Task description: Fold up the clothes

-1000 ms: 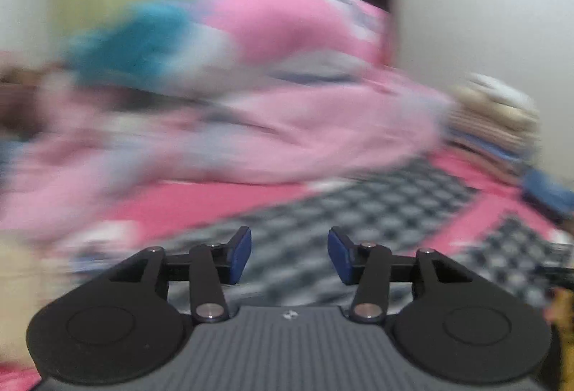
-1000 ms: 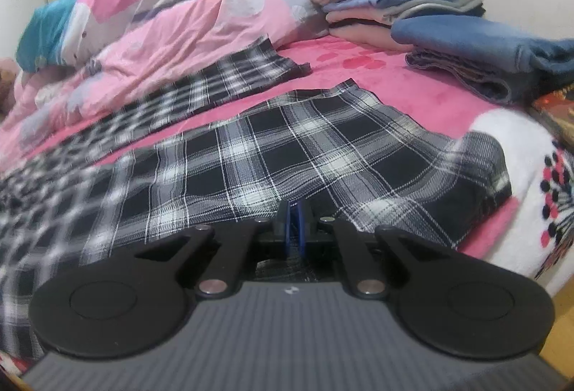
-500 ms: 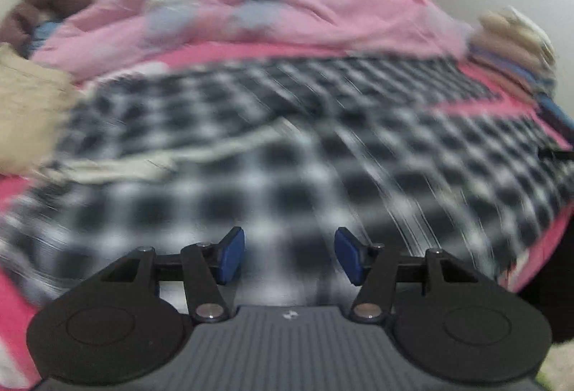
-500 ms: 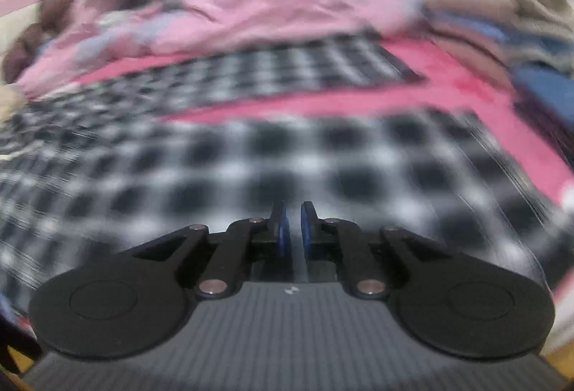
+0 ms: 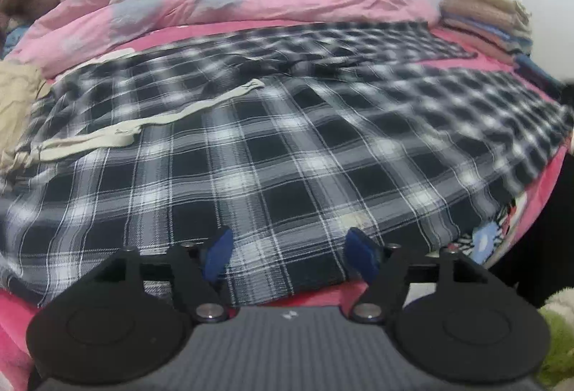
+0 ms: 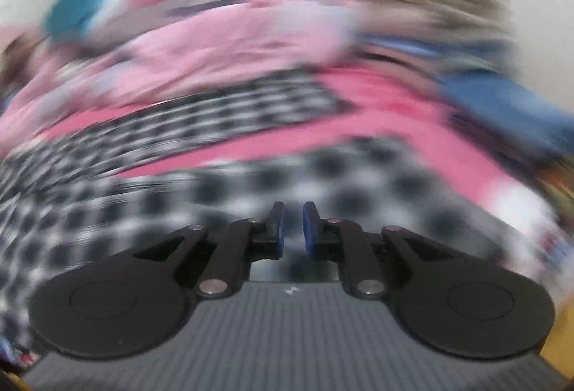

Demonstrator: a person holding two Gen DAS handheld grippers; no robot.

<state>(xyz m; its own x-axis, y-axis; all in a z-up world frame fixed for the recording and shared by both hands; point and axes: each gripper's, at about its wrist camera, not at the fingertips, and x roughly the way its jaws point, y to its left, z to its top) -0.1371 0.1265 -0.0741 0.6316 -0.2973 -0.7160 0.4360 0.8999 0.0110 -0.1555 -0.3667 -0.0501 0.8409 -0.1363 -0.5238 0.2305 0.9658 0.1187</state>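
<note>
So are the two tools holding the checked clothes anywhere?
No. The left tool is open over the checked clothes' near edge, having just widened. The right tool has a small gap with nothing in it.

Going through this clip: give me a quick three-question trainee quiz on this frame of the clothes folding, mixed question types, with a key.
1. True or false: the left gripper holds the plaid garment clamped between its pads.
2. Where is the stack of folded clothes in the left wrist view? A) far right, B) near left, C) under the garment.
3. Fill in: the right gripper shows a narrow gap with ______ between its pads.

Key: 1 false, its jaws stand open above the near hem and have just been opening. 2 A. 3 nothing.
</note>
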